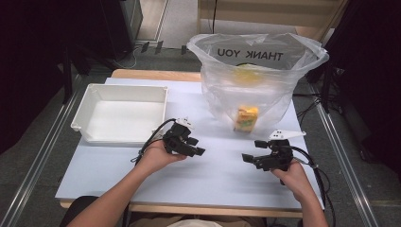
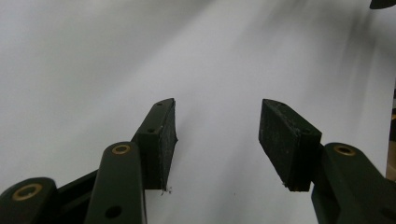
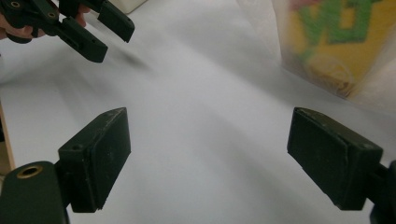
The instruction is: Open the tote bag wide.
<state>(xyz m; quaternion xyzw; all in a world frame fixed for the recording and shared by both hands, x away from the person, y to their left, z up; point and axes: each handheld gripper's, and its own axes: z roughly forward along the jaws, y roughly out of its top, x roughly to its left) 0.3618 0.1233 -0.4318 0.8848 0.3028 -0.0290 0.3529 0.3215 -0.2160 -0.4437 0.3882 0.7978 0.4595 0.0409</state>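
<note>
With both the left gripper (image 1: 201, 151) and right gripper (image 1: 247, 158) wide and empty, the carton (image 1: 246, 118) looked light and stiff inside a thin, slippery bag (image 1: 283, 90), best gripped across its flat sides.

An empty white rectangular plastic bin (image 1: 120, 113) sits on the pale table (image 1: 213, 175), at its far left. Grey floor (image 1: 28, 142) surrounds the table.

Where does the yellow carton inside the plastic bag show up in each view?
High view: the yellow carton stands inside the plastic bag, right of centre, beyond the right claw.
Left gripper view: not in it.
Right gripper view: the carton sits blurred at top right.
Shared landmark: the white table top, also seen in the left gripper view.
</note>
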